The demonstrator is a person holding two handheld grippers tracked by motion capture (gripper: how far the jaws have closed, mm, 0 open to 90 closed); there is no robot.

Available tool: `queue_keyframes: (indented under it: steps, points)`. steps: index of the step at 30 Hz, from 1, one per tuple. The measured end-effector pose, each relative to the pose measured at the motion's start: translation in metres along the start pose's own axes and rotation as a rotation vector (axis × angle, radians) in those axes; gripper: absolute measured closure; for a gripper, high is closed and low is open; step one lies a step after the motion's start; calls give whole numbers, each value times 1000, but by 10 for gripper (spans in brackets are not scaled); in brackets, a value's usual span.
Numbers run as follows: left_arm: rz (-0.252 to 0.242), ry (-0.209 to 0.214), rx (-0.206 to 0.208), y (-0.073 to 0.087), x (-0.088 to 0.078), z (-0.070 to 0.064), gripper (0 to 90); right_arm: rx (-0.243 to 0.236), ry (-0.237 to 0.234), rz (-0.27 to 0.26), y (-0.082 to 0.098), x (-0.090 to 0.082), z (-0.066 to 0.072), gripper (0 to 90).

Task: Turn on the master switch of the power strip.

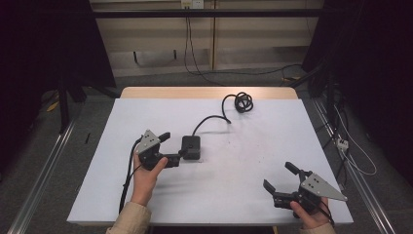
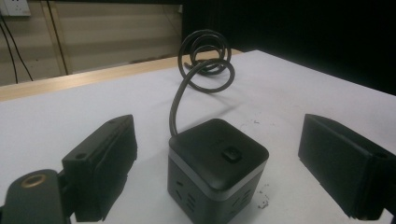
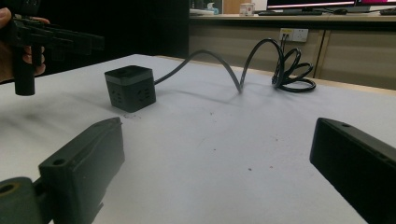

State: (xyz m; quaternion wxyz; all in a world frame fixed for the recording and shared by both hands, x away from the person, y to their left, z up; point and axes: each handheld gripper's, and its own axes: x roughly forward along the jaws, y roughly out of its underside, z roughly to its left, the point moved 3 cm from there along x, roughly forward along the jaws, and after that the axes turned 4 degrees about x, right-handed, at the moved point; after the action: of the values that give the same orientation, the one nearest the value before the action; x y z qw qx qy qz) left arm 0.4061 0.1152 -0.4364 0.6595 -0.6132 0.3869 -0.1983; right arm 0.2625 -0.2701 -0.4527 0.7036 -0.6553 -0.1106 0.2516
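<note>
Black and cube-shaped, the power cube sits upright on the white surface, left of its middle, with socket holes on its side faces and a small button on its top. Its cable rises from the back edge, arcs away across the surface and ends in a loose coil near the far wooden edge, so the slack lies behind the cube and out of the approach path. The left tongs are spread wide and held level just beside the cube; in the left gripper view the left tongs have one jaw on each side of the cube, both clear of its walls, which reads as lining up for a grasp across two opposite faces rather than a grip already made. Coming in low and from the side away from the cable probably keeps the jaws from snagging the lead where it leaves the cube. The right tongs are also open, holding nothing, and hang over the near right part of the surface, well apart from the cube; the right gripper view looks across bare white surface toward the cube and the left hand beyond it. Kept back like that, the right tongs seem to be waiting, perhaps to steady the cable or coil once the cube is lifted.
</note>
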Motion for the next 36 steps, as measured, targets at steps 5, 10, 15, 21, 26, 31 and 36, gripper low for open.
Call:
queue_keyframes:
  steps: [5, 10, 15, 21, 26, 31, 36]
  points:
    - [1, 7, 9, -3, 3, -2, 126, -3, -1, 2, 0, 0, 0, 27]
    - [3, 12, 22, -6, 5, -4, 153, 2, 2, 0, 0, 0, -1, 27]
    - [8, 24, 27, -8, 8, -5, 183, -2, 0, 1, 0, 0, -1, 27]
    - [19, 25, 28, -8, 12, -6, 217, -2, 0, 1, 0, 0, -1, 28]
    - [25, 24, 28, -8, 12, -5, 263, -3, 0, 2, 0, 0, -1, 29]
    - [24, 30, 16, -8, 13, -3, 297, -3, -1, 2, 0, 0, -1, 29]
    - [33, 38, 28, -11, 14, -5, 336, -5, -1, 3, 1, 0, -1, 31]
